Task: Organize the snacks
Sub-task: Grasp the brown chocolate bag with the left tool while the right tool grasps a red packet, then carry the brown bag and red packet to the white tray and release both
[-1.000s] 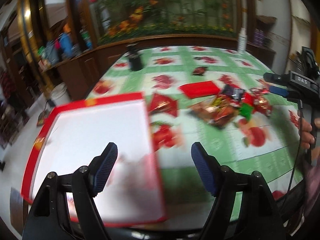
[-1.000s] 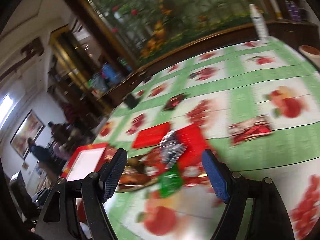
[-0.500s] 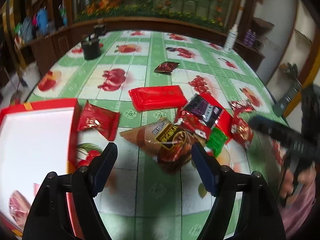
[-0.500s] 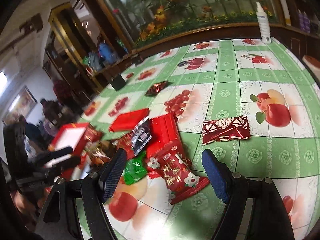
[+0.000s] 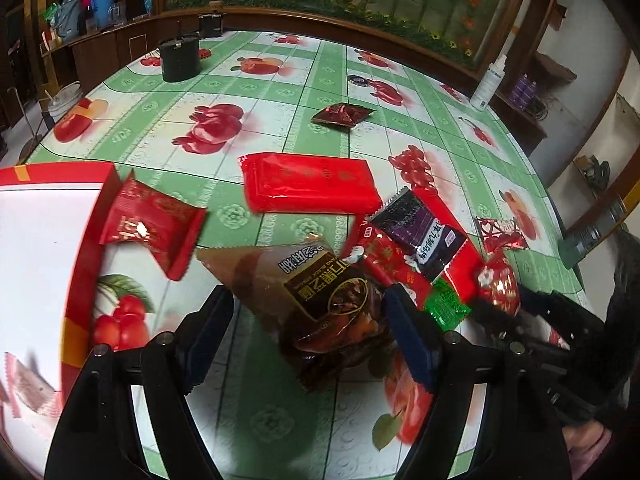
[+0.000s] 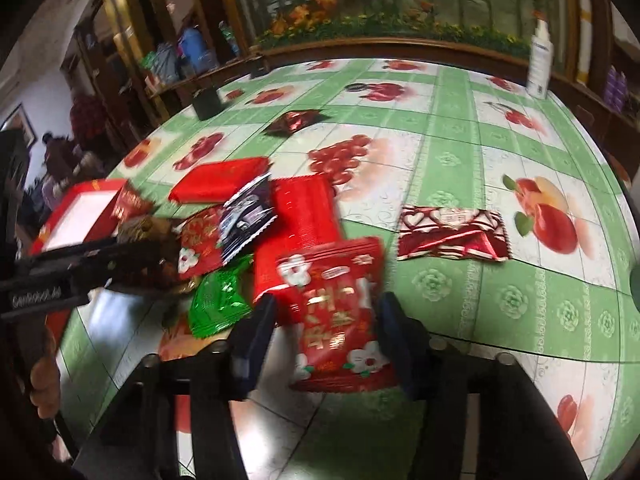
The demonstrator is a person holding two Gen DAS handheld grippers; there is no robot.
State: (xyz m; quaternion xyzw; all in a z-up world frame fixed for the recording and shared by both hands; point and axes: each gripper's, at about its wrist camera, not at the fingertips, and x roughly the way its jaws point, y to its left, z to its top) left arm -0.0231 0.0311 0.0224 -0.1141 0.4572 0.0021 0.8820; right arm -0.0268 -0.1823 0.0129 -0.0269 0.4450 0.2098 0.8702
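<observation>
Snack packets lie heaped on a green fruit-print tablecloth. My left gripper [image 5: 308, 334] is open and straddles a brown snack bag [image 5: 320, 292], its pads clear of the bag. My right gripper [image 6: 328, 332] is closing around a red flowered packet [image 6: 336, 304], which sits between its fingers with a thin gap still showing on the left side. In the left wrist view the same packet [image 5: 498, 282] stands at the tip of the right gripper [image 5: 516, 316]. A red tray with a white inside [image 5: 82, 272] lies to the left with one packet in its near corner.
Around the heap lie a flat red pack [image 5: 308, 184], a small red packet [image 5: 152, 224] against the tray, a black-purple packet [image 5: 420, 232], a green one [image 5: 446, 304] and a heart-patterned one [image 6: 452, 232]. A dark packet [image 5: 342, 114], a black container [image 5: 180, 60] and a white bottle [image 5: 488, 84] stand farther back.
My left gripper swung from over the tray to the brown bag. My right gripper came down over the red flowered packet and its jaws narrowed.
</observation>
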